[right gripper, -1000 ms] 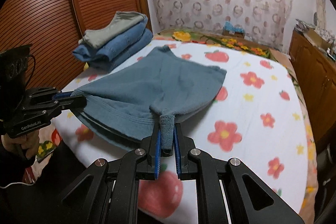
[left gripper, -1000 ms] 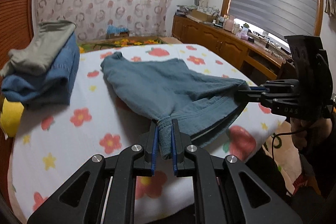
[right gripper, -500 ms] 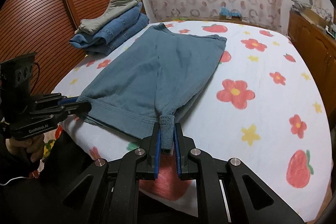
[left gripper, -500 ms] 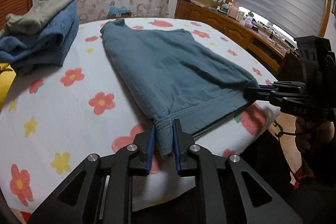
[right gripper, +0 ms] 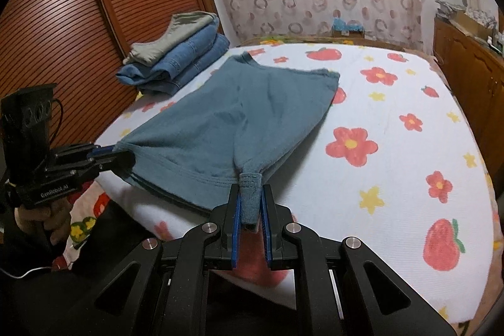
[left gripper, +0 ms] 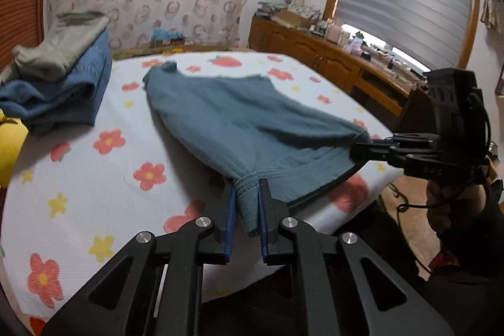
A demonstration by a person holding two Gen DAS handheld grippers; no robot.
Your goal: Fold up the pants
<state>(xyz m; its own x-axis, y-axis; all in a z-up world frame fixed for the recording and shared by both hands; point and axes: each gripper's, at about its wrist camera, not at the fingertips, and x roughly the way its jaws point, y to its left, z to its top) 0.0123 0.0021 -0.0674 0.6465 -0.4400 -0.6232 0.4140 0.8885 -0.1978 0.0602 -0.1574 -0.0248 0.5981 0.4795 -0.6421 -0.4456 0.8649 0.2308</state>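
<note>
Grey-blue pants (left gripper: 239,115) lie spread on the flower-print bed, legs pointing to the far wall, waistband lifted at the near edge. My left gripper (left gripper: 247,194) pinches one waistband corner; its jaws are closing on the cloth, a fold of which stands between the blue pads. In the right wrist view this gripper (right gripper: 119,155) shows at the left, held by a hand. My right gripper (right gripper: 250,194) is shut on the other corner of the pants (right gripper: 239,115). It shows at the right in the left wrist view (left gripper: 362,147).
A stack of folded clothes (left gripper: 56,84), (right gripper: 179,59) sits at the bed's far left, next to a slatted wooden door (right gripper: 63,5). Wooden cabinets (left gripper: 330,62) line the right wall. White sheet (right gripper: 393,147) spreads to the right of the pants.
A second ago the pants hung raised over the bed; they now lie flat, stretched toward the near edge. Both grippers dipped, then drew back a little, keeping hold of the waistband.
</note>
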